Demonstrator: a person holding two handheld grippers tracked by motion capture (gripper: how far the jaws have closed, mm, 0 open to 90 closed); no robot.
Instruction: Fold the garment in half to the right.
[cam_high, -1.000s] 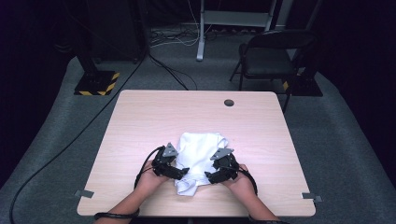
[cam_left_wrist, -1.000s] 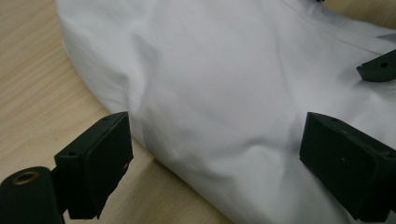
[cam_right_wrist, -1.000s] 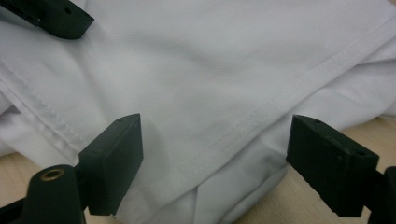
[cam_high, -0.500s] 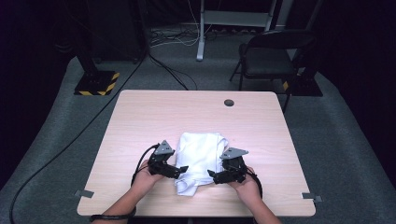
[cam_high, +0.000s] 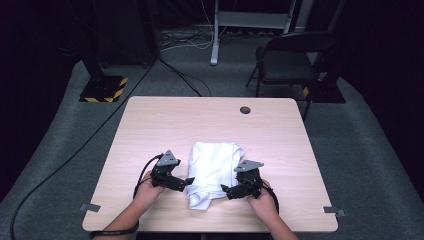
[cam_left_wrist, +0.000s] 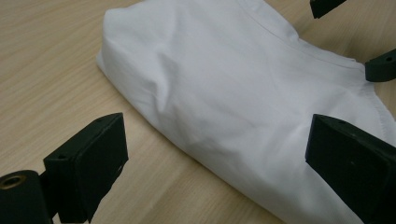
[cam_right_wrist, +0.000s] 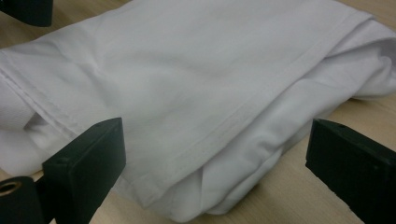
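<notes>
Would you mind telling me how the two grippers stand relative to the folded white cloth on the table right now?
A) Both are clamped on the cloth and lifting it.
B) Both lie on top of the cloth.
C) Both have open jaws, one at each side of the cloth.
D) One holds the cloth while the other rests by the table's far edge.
C: the left gripper and right gripper flank the white cloth with jaws spread; the cloth lies flat on the table, unpinched.

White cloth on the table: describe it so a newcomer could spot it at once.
On the light wooden table, look at the near middle, between the left gripper and right gripper. The folded white cloth lies there, a soft bundle with a stitched hem, the one pale fabric item.
</notes>
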